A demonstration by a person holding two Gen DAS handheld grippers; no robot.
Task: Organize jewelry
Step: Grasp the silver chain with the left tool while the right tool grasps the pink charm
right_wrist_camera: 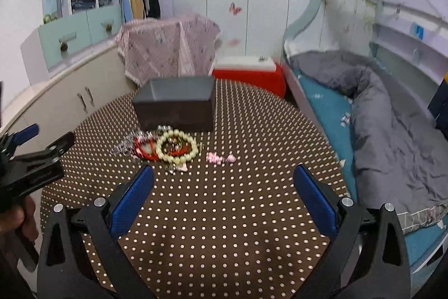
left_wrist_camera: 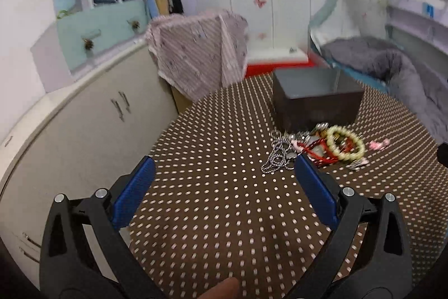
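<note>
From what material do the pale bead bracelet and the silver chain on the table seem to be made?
The bead bracelet looks like glossy cream-green stone or plastic: round beads with soft highlights; which one is unclear. The chain looks metal: small silver links that glint.

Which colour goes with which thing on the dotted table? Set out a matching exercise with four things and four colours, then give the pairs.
Things:
1. bead bracelet
2. open box
3. ball chain
4. small charm, lying apart from the pile

Colours:
A. silver
B. pink
C. pale cream
D. dark grey

Pairs: 1-C, 2-D, 3-A, 4-B
</note>
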